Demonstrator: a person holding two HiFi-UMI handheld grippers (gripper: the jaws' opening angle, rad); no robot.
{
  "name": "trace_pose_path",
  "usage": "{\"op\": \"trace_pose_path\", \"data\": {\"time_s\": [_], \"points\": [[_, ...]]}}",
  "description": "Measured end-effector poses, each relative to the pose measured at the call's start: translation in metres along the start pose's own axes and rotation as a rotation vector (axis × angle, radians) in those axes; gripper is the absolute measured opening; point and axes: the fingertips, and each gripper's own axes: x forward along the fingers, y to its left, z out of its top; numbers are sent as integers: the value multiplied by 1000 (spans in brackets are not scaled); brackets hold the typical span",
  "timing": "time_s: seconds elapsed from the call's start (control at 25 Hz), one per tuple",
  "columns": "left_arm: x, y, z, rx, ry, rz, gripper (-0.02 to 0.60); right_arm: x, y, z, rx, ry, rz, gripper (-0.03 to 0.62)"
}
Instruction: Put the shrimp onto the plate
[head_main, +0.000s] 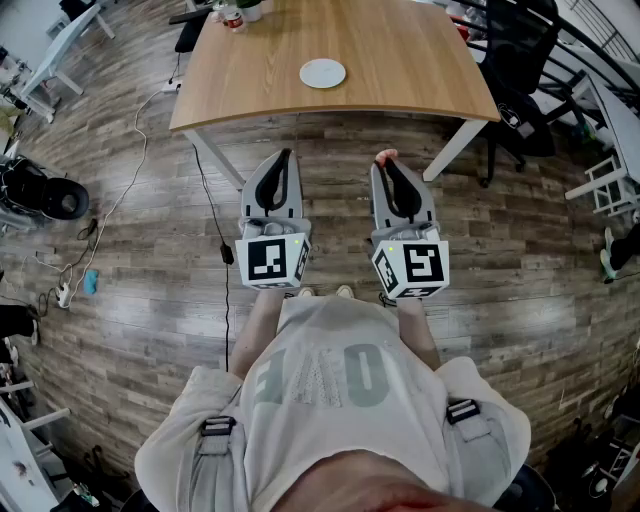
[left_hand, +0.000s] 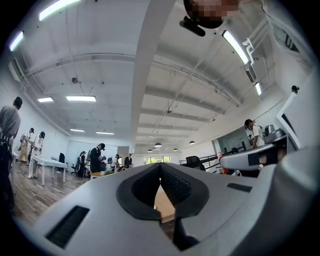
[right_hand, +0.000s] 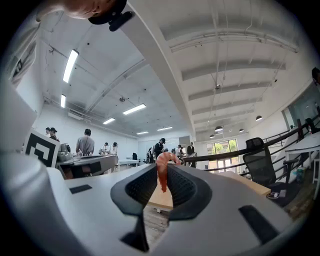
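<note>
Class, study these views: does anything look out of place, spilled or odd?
Nothing is spilled or damaged. Only the shrimp stands out: it is pinched in the right gripper, short of the table, while the plate sits bare.

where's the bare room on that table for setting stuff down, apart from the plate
Bare wood lies all round the plate: the table's whole right half, the near strip between plate and front edge, and the left stretch. Only the far left corner is crowded, by a bottle and a potted plant.
</note>
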Motion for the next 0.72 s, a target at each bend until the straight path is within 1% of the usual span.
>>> {"op": "trace_pose_path", "data": {"time_s": [0.28, 0.44, 0.6, 0.72], "points": [[1, -4, 1, 4, -1, 9, 9, -2, -4, 1, -11, 4, 5, 67], [0, -2, 1, 8, 1, 19, 9, -2, 1, 0, -18, -4, 35, 67], [0, -4, 0, 12, 2, 26, 9, -4, -1, 0, 15, -25, 44, 67], [4, -11, -1, 19, 6, 21, 9, -4, -7, -2, 12, -16, 47, 67]]}}
